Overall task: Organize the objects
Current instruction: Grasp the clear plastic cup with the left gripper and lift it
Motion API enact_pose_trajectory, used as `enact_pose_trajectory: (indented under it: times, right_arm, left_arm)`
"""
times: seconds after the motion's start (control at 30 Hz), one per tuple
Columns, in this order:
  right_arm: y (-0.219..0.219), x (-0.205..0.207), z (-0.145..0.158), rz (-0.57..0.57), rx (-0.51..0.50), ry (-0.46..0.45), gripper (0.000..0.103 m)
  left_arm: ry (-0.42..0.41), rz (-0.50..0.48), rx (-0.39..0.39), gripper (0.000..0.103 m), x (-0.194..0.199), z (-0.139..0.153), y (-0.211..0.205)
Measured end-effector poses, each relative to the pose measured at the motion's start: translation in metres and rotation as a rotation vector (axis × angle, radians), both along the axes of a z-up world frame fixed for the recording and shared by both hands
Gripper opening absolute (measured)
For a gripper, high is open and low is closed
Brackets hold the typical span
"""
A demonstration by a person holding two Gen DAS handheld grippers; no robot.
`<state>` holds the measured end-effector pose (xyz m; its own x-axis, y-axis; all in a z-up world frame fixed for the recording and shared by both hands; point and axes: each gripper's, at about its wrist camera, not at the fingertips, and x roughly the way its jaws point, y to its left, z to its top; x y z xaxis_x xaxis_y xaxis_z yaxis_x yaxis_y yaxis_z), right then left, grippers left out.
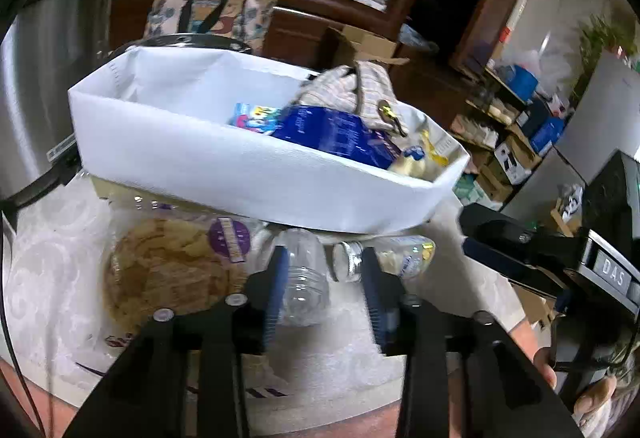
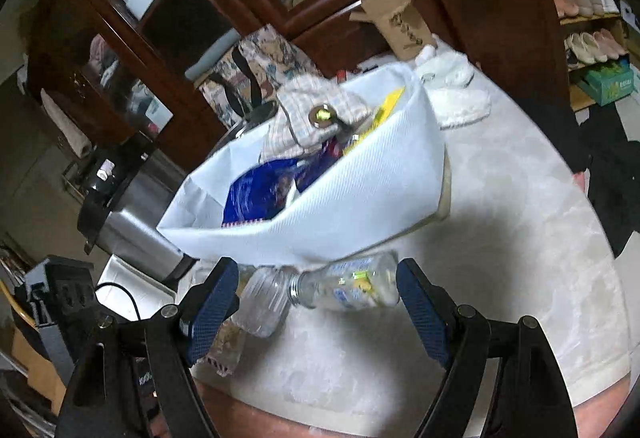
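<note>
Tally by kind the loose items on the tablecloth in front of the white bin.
Clear plastic bottles: 2, one plain and one labelled
Bags of crackers: 1
Total: 3

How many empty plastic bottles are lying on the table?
2. One clear bottle lies between the left gripper's open fingers. The labelled bottle lies beside it, in front of the white bin. More could be hidden behind the bin.
</note>
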<state>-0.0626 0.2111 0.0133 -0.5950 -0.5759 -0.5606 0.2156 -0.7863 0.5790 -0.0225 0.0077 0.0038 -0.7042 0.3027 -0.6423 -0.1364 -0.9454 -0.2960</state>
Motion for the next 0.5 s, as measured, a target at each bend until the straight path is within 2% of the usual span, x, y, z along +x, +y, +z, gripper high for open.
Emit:
enact_pose_trajectory:
  times: [0.1,0.3,0.5]
  right_arm:
    - [0.002,-0.001,-0.003,0.001,-0.011,-0.02,0.082]
    - [0.008,-0.002,-0.005,-0.013,-0.034,-0.037,0.082]
    - [-0.008,-0.002,-0.008,0.014,0.038,-0.043,0.082]
  left_arm:
    - [-0.019,0.027,-0.049,0.041,-0.005,-0.004,0.003]
    - [-0.077,0.032,-0.066,0.041,-0.014,-0.017,0.002]
    - [-0.095,0.012,-0.116,0.045,-0.017,-0.025,0.012]
